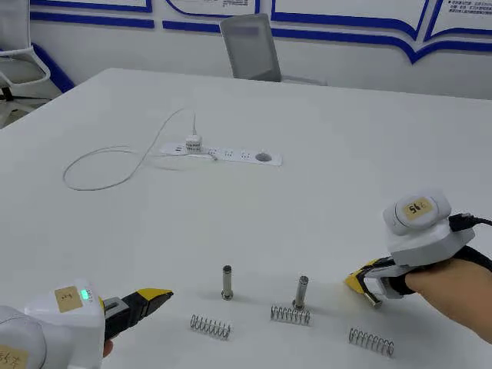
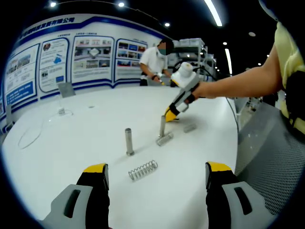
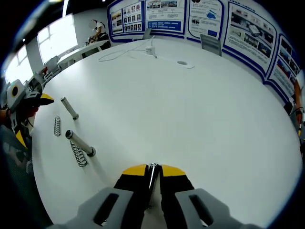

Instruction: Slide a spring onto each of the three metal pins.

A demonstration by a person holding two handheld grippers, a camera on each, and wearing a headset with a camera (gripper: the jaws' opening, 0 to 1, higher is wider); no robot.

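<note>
Two metal pins stand upright on the white table, the left pin (image 1: 227,282) (image 2: 128,141) and the right pin (image 1: 300,292) (image 2: 162,126). Three springs lie flat in front of them: the left spring (image 1: 211,327) (image 2: 143,170), the middle spring (image 1: 290,314) (image 2: 164,139) at the right pin's foot, and the right spring (image 1: 371,341) (image 2: 190,128). My right gripper (image 1: 361,286) (image 3: 152,169) is shut on a third metal pin (image 1: 373,298) (image 3: 152,177), low over the table to the right of the standing pins. My left gripper (image 1: 154,297) (image 2: 157,167) is open, its jaws wide apart, facing the left spring.
A white power strip (image 1: 223,154) with a looped white cable (image 1: 108,165) lies mid-table. A grey chair (image 1: 250,46) stands behind the far edge. A person (image 2: 155,64) stands at another table in the left gripper view. The table's near edge (image 2: 233,157) is close to the springs.
</note>
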